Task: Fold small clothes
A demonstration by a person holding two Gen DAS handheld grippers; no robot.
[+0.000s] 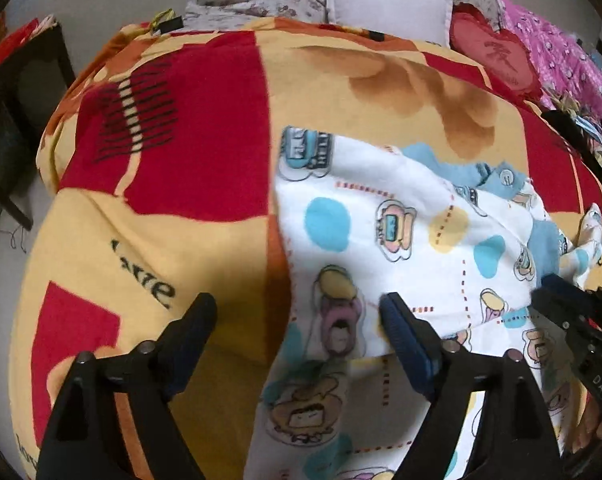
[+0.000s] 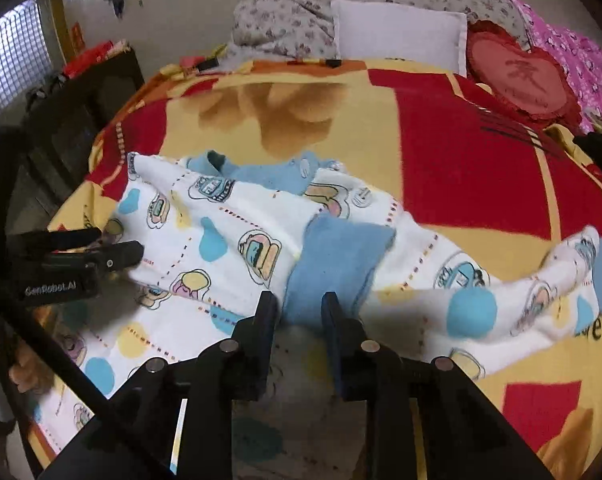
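A white baby suit [image 1: 401,240] [image 2: 229,232] with cartoon prints and blue trim lies spread on a yellow and red blanket [image 1: 161,240] [image 2: 461,160]. My left gripper [image 1: 297,316] [image 2: 117,245] stands wide open at the suit's left edge. One finger is over the white cloth, the other over bare blanket. A blue folded patch [image 2: 337,260] lies mid-garment. My right gripper [image 2: 299,308] [image 1: 545,290] has its jaws a little apart at that patch's near edge, and the pads do not visibly press it. One footed leg [image 2: 573,264] stretches off to the right.
At the bed's far end lie a white pillow [image 2: 397,36], a red heart cushion [image 2: 525,80] and a floral quilt [image 2: 301,12]. Pink bedding [image 1: 561,52] runs along the right. Dark furniture [image 2: 81,112] stands past the left edge. A person's hand [image 2: 21,368] shows low left.
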